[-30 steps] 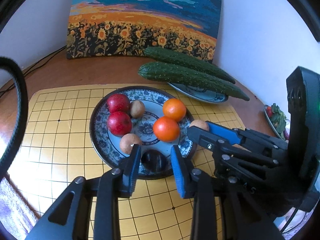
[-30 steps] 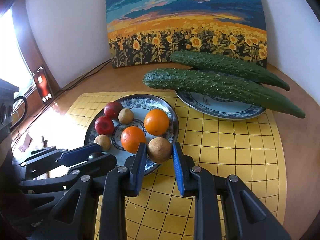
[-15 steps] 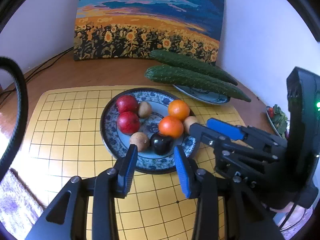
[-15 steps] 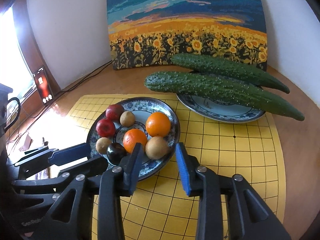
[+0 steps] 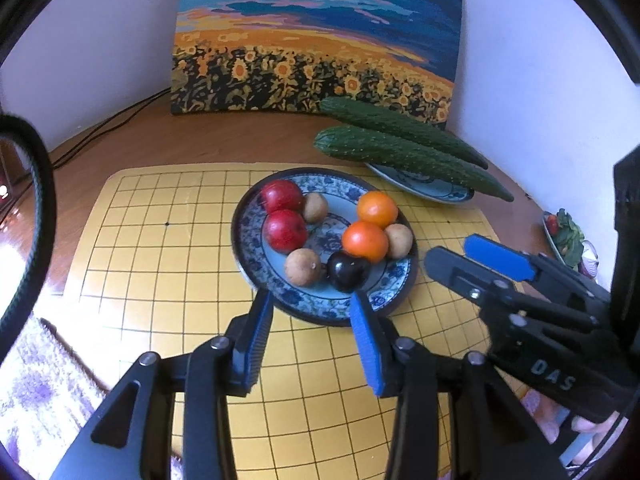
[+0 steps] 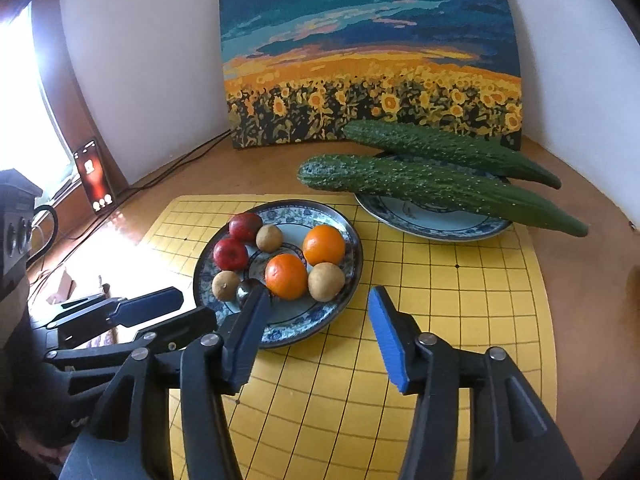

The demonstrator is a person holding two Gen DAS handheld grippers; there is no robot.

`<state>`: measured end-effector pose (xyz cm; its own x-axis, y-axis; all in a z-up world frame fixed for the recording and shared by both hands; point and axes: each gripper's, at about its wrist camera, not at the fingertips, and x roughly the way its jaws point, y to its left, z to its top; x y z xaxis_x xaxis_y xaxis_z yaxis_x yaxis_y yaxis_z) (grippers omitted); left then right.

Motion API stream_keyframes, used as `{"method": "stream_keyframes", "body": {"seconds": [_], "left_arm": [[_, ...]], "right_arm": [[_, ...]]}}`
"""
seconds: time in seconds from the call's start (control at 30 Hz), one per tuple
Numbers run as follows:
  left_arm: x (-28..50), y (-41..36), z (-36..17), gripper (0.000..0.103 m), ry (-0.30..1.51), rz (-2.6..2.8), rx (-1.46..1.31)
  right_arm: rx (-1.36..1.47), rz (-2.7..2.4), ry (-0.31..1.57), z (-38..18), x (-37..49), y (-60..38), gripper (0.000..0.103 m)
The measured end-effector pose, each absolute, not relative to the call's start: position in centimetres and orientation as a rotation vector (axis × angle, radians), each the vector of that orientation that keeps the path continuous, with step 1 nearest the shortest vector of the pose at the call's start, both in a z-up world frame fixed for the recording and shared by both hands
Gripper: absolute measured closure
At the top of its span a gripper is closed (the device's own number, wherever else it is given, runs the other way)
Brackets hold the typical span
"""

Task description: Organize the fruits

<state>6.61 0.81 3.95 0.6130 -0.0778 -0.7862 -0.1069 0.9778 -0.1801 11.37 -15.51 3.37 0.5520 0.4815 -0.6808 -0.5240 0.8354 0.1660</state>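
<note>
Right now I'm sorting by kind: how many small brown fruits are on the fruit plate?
3. One brown fruit beside the upper red apple, one at the near side next to the dark plum, one against the oranges' right. None seems hidden.

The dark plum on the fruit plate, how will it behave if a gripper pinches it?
The dark plum looks round and glossy, so it may slip from the pads or roll against the near orange. It is probably soft enough to bruise.

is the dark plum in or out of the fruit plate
In: the dark plum sits inside the fruit plate, by an orange.
</note>
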Motion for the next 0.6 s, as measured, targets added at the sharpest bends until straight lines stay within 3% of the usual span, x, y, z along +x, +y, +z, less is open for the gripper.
{"method": "stream_keyframes", "body": {"seconds": [0.2, 0.6], "left_arm": [[6.0, 1.0, 3.9, 0.057, 0.918, 0.039, -0.209], [5.4, 0.7, 2.7, 0.043, 0.941, 0.076, -0.169]], "right_arm": [[-0.057, 0.586, 0.786, 3.5, 10.1, -16.0, 0.046], [-0.049, 0.547, 0.821, 1.7, 8.8, -16.6, 0.037]]}}
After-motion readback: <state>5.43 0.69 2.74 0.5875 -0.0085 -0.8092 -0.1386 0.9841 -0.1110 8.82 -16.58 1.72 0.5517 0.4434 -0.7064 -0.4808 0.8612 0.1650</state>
